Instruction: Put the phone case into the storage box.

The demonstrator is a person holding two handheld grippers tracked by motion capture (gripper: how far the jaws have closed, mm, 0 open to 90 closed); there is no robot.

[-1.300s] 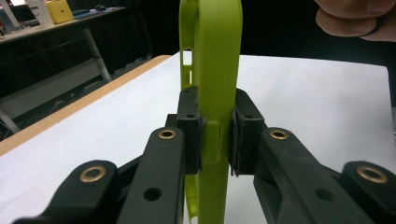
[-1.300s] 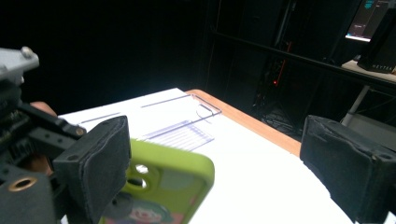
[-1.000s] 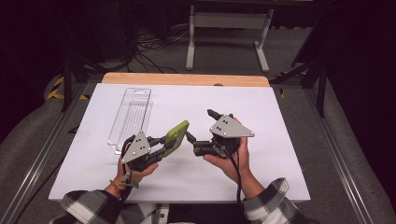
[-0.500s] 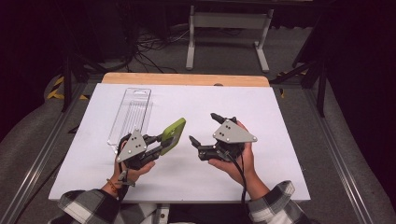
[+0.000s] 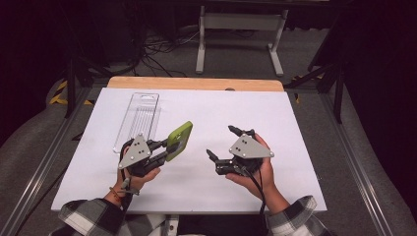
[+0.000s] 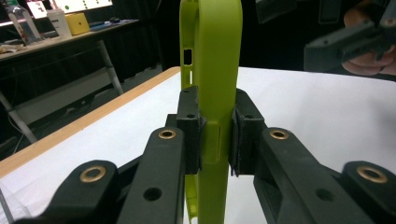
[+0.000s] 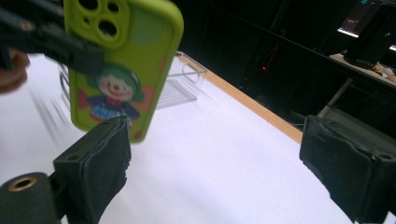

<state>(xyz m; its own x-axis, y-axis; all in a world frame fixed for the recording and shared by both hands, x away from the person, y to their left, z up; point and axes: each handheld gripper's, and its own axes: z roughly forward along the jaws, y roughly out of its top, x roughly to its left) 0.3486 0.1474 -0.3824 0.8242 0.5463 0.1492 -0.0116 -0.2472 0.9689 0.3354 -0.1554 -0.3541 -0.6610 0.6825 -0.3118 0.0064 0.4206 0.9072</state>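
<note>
A lime-green phone case with a clown picture on its back is held above the white table. My left gripper is shut on it, its pads pressing both long edges. In the left gripper view the case stands edge-on between the jaws. To the right of the case, my right gripper is open, with nothing between its pads. Its jaws point left toward the case and stand apart from it.
A clear plastic tray lies on the white table top at the back left, behind the left hand. A wooden strip runs along the table's far edge. Beyond it are a metal stand and cables on the floor.
The right gripper has drawn back to the right, away from the case, and sunk a little. The left gripper still holds the case in nearly the same place.
</note>
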